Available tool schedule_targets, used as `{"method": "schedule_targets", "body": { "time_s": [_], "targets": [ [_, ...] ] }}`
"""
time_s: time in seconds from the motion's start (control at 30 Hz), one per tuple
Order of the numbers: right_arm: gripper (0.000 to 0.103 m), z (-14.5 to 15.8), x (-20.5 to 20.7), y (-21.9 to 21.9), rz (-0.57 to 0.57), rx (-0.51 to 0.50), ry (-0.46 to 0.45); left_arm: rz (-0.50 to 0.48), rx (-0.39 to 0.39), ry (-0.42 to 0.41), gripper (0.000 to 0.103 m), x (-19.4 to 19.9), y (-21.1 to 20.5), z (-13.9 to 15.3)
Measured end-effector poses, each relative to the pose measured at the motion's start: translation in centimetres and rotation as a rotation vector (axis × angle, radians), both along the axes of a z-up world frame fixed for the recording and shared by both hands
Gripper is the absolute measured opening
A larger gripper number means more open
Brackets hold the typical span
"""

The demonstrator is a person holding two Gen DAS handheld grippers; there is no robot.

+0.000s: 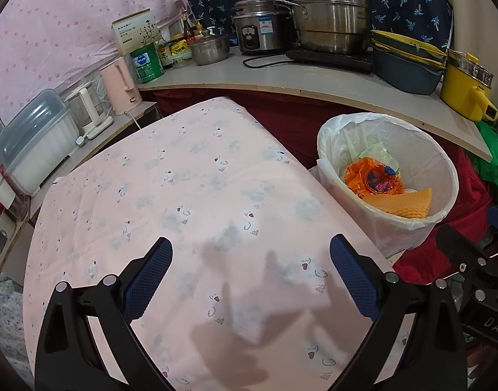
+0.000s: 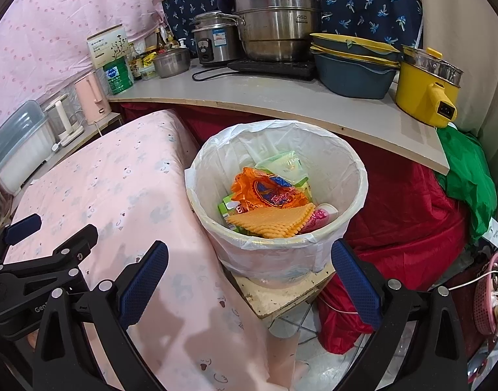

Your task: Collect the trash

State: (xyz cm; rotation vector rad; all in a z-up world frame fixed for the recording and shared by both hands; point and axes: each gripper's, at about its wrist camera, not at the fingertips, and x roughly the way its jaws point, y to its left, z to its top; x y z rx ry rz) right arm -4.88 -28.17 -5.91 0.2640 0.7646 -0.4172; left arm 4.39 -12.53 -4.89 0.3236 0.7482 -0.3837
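Right wrist view: white-lined round plastic bin ahead between spread, empty fingers, already holding orange wrappers; pink-clothed bench beneath left fingers, also apart, bare of trash — collection seemingly finished.

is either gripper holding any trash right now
No, nothing is held. The left gripper and right gripper are both open and empty; the trash sits in the bin.

A white bin lined with a clear bag stands upright. Inside it lie an orange wrapper, a yellow wavy cloth nearer the front rim, and green packets behind.
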Motion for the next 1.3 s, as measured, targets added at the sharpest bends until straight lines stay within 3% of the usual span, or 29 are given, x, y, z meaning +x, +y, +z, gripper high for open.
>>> {"method": "schedule_targets", "body": {
  "time_s": [0.4,0.53,0.93,1.3],
  "targets": [
    [0.096,-0.1,0.1,0.0,0.000,0.002,0.004,-0.001,0.008,-0.032,0.093,0.1,0.1,0.2],
    [0.096,-0.4,0.2,0.0,0.002,0.004,0.007,-0.011,0.012,0.022,0.093,0.6,0.0,-0.4],
    [0.096,-0.1,0.1,-0.2,0.000,0.007,-0.005,-0.031,0.015,0.053,0.094,0.0,-0.5,-0.5],
    [0.097,0.0,0.0,-0.3,0.002,0.009,-0.009,0.003,-0.005,-0.011,0.094,-0.3,0.0,0.6]
  ]
}}
